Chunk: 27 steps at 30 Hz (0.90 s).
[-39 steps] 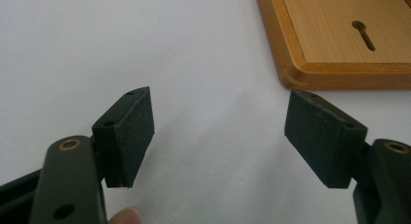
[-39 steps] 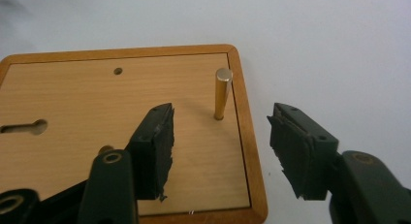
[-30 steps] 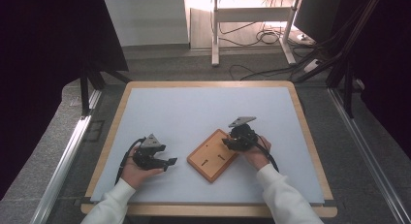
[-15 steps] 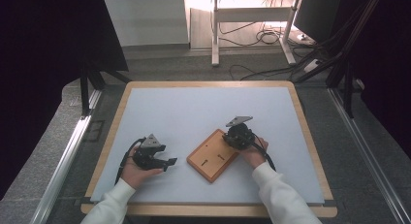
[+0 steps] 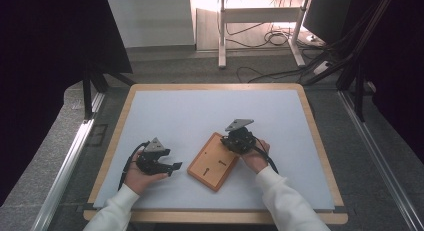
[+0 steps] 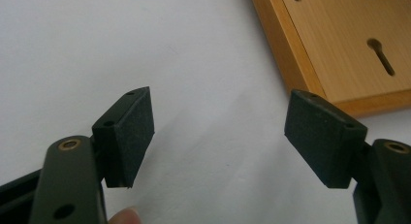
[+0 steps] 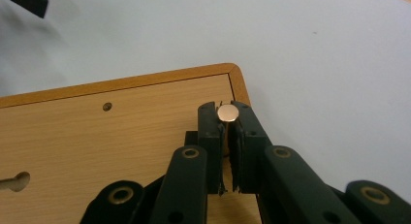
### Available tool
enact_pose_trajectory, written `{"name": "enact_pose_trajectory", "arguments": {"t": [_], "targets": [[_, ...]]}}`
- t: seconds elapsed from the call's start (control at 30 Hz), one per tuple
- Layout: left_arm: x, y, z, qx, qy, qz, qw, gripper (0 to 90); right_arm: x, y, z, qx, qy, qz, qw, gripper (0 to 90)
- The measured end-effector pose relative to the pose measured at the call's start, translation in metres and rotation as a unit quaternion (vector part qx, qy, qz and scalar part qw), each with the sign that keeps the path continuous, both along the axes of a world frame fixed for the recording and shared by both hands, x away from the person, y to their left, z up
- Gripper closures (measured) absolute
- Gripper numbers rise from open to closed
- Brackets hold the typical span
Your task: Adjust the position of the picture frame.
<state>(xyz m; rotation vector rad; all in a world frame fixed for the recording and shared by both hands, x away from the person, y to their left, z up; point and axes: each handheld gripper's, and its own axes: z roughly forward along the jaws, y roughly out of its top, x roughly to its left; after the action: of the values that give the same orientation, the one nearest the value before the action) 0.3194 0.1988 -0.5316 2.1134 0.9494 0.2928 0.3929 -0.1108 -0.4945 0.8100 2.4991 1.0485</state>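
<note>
A flat wooden board (image 5: 209,167) with keyhole slots lies on the white mat in front of the person. My right gripper (image 5: 227,142) hangs over the board's far corner, shut on a small round-headed copper-coloured pin (image 7: 228,112) that stands up between the pads. The board (image 7: 121,122) has a small hole (image 7: 107,106) and a keyhole slot (image 7: 14,181) on its face. My left gripper (image 5: 173,167) rests low on the mat left of the board, open and holding nothing. In its own view the left gripper (image 6: 220,132) frames bare mat, with the board (image 6: 334,49) at the upper right.
The white mat (image 5: 210,111) sits inside a wooden table rim (image 5: 320,141). Past the far edge are the floor, table legs (image 5: 221,31) and cables (image 5: 275,38). Metal rails (image 5: 70,156) run along both sides.
My right gripper has drifted slightly left over the board's corner with the pin still in it. The left gripper has stayed put.
</note>
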Motion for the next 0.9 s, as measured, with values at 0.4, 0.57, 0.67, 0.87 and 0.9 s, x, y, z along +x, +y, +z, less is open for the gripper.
{"name": "enact_pose_trajectory", "arguments": {"t": [0.4,0.57,0.67,0.87,0.9], "targets": [[0.0,0.006,0.004,-0.007,-0.01,0.013,0.9998,26.3,-0.002,0.019,0.002,0.014,0.005,0.048,0.9987,84.4],[-0.001,0.009,0.006,-0.012,-0.019,0.023,0.9995,26.6,-0.001,0.025,0.003,0.02,0.007,0.063,0.9978,84.3],[-0.001,0.012,0.007,-0.017,-0.022,0.03,0.9992,26.6,0.0,0.028,0.001,0.015,0.005,0.07,0.9974,84.3],[0.0,0.013,0.007,-0.018,-0.022,0.032,0.9991,26.7,0.008,0.039,-0.006,0.02,0.018,0.078,0.9965,84.3],[0.0,0.013,0.007,-0.017,-0.022,0.032,0.9991,26.7,0.009,0.042,-0.006,0.018,0.019,0.08,0.9965,84.2]]}}
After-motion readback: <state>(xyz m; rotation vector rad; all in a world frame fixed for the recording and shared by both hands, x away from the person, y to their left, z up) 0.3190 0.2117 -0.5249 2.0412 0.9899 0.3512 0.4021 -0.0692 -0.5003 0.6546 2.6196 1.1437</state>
